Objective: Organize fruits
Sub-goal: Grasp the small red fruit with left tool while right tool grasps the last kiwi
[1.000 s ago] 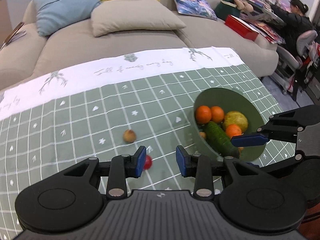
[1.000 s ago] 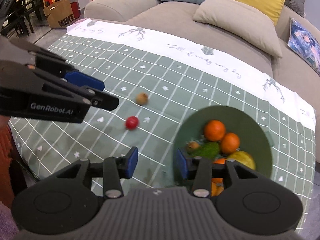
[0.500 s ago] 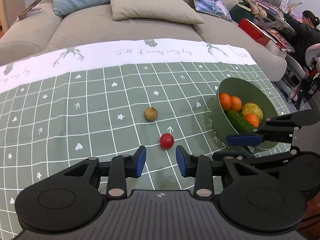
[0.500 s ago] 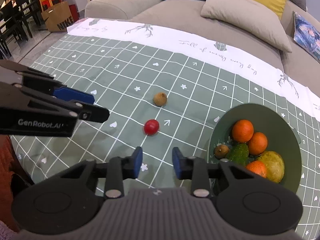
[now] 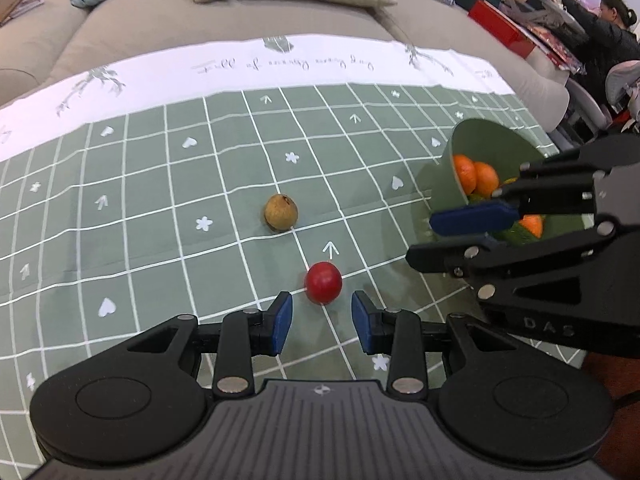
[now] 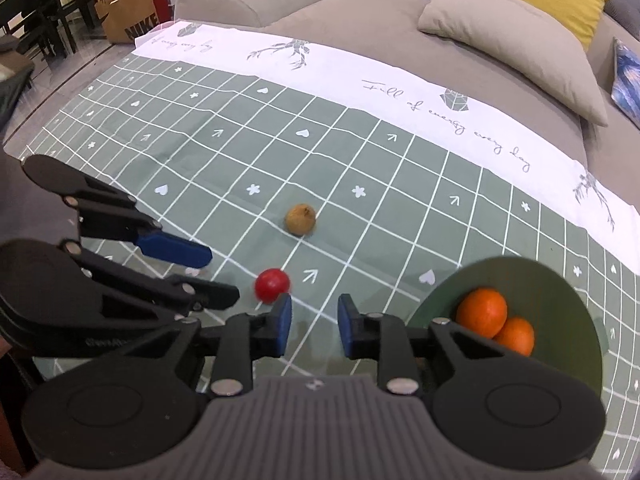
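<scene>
Two small fruits lie loose on the table, and more sit in a green bowl.

The small red fruit (image 5: 323, 282) is round and shiny. It lies on the green checked cloth, out in the open. A little farther back lies a round brown fruit (image 5: 281, 213) with a rough, dull skin and a tiny stem mark on top. The two are near each other but do not touch. The green bowl (image 6: 568, 300) stands to the right of them. Inside it, two oranges (image 6: 482, 313) sit side by side and touch. Some green and yellow fruit peeks out under them, mostly hidden.
</scene>
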`<state>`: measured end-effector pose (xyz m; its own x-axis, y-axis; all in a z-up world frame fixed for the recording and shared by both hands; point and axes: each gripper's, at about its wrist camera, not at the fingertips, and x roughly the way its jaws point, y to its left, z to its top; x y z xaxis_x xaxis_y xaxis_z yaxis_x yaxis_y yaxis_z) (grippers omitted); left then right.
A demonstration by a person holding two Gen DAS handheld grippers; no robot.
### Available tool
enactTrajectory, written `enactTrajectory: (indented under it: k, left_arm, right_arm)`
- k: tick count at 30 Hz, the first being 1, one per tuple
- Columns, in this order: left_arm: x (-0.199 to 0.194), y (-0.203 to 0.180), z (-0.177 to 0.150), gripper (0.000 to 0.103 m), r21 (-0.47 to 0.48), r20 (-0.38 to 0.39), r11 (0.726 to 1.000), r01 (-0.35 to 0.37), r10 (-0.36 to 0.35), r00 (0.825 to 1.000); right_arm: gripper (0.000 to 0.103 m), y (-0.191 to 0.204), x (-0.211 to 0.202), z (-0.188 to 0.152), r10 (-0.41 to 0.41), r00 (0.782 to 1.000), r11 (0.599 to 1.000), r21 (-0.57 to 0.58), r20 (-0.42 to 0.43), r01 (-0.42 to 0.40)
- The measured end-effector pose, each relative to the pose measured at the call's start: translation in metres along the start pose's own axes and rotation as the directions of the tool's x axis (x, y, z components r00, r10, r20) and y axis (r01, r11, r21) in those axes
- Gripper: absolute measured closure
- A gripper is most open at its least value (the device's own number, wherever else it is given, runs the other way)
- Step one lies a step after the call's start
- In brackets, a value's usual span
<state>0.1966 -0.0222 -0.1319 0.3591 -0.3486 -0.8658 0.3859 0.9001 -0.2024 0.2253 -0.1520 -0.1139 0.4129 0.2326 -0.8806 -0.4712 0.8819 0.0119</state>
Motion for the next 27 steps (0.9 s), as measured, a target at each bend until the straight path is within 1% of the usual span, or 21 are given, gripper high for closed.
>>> enactTrajectory:
  k: [9, 12, 13, 14, 15, 16, 17, 18, 23, 27]
  left_arm:
    - [0.043, 0.000, 0.010, 0.062, 0.012, -0.071, 1.000, 0.016, -0.015, 0.997]
    - [0.051, 0.002, 0.011, 0.062, 0.007, -0.086, 1.000, 0.019, -0.019, 0.996]
    - [0.051, 0.002, 0.011, 0.062, 0.008, -0.076, 1.000, 0.024, -0.023, 0.997]
    - [0.052, 0.002, 0.012, 0.065, 0.006, -0.074, 1.000, 0.029, -0.028, 0.997]
    - [0.053, 0.002, 0.013, 0.070, 0.006, -0.075, 0.999, 0.031, -0.030, 0.997]
    - [0.053, 0.003, 0.014, 0.071, 0.009, -0.073, 0.999, 0.031, -0.031, 0.997]
    - [0.053, 0.004, 0.014, 0.075, 0.008, -0.073, 0.999, 0.038, -0.038, 0.997]
    - [0.052, 0.005, 0.014, 0.075, 0.003, -0.073, 0.999, 0.043, -0.043, 0.996]
    - [0.042, 0.023, 0.013, 0.075, -0.045, -0.055, 0.999, 0.020, -0.023, 0.998]
    - [0.029, 0.046, 0.013, 0.075, -0.096, -0.030, 0.995, -0.022, 0.019, 0.999]
  right_arm:
    - [0.082, -0.017, 0.027, 0.011, 0.026, 0.999, 1.000, 0.004, -0.026, -0.025]
    - [0.082, -0.019, 0.033, 0.013, 0.038, 0.999, 0.999, 0.008, -0.028, -0.038]
    - [0.082, -0.019, 0.035, 0.013, 0.040, 0.999, 0.999, 0.007, -0.029, -0.040]
    - [0.082, -0.019, 0.037, 0.014, 0.043, 0.999, 0.999, 0.006, -0.030, -0.043]
    - [0.082, -0.019, 0.039, 0.015, 0.046, 0.999, 0.999, 0.008, -0.030, -0.045]
    - [0.082, -0.019, 0.040, 0.017, 0.050, 0.998, 0.999, 0.010, -0.030, -0.049]
    - [0.082, -0.019, 0.042, 0.018, 0.055, 0.998, 0.998, 0.013, -0.030, -0.055]
    - [0.082, -0.019, 0.044, 0.020, 0.060, 0.998, 0.998, 0.017, -0.029, -0.060]
    - [0.082, -0.015, 0.053, 0.031, 0.081, 0.996, 0.996, 0.030, -0.024, -0.080]
    - [0.081, -0.008, 0.064, 0.044, 0.098, 0.995, 0.994, 0.045, -0.025, -0.097]
